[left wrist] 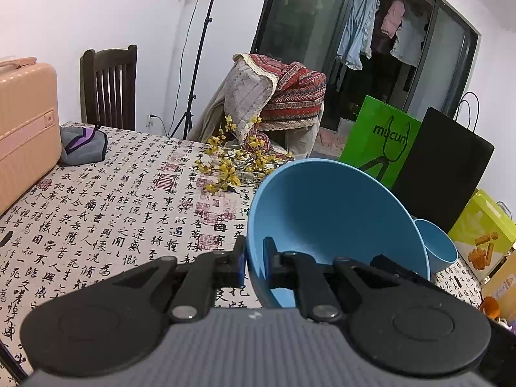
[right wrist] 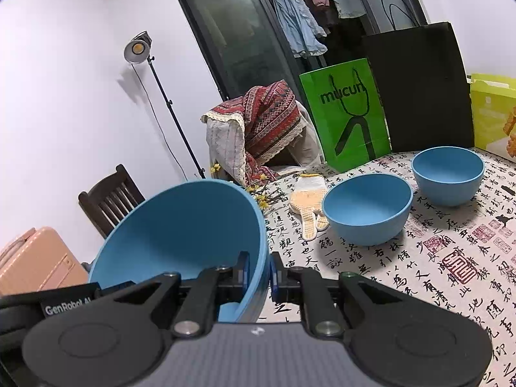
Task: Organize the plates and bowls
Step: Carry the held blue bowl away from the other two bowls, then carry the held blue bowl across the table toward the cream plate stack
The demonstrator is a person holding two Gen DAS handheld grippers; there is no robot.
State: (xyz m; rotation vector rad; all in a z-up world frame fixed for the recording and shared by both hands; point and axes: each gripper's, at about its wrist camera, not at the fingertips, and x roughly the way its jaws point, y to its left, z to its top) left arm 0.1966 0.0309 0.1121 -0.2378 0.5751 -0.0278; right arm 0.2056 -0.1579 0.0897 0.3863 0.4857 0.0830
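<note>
Above the table (right wrist: 451,274), one large blue bowl (right wrist: 187,235) is lifted and tilted, matte and plain. The left gripper (left wrist: 256,258) pinches its rim on one side; the right gripper (right wrist: 259,271) pinches the opposite rim. Two smaller blue bowls (right wrist: 367,209) (right wrist: 448,175) stand upright near the table's far edge, just apart. Gripper bodies hide the big bowl's base.

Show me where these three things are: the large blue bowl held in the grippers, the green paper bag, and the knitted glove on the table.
large blue bowl (right wrist: 193,229): right wrist view, on its inner wall.
green paper bag (right wrist: 346,113): right wrist view, on its printed front face.
knitted glove (right wrist: 306,203): right wrist view, on its palm.
</note>
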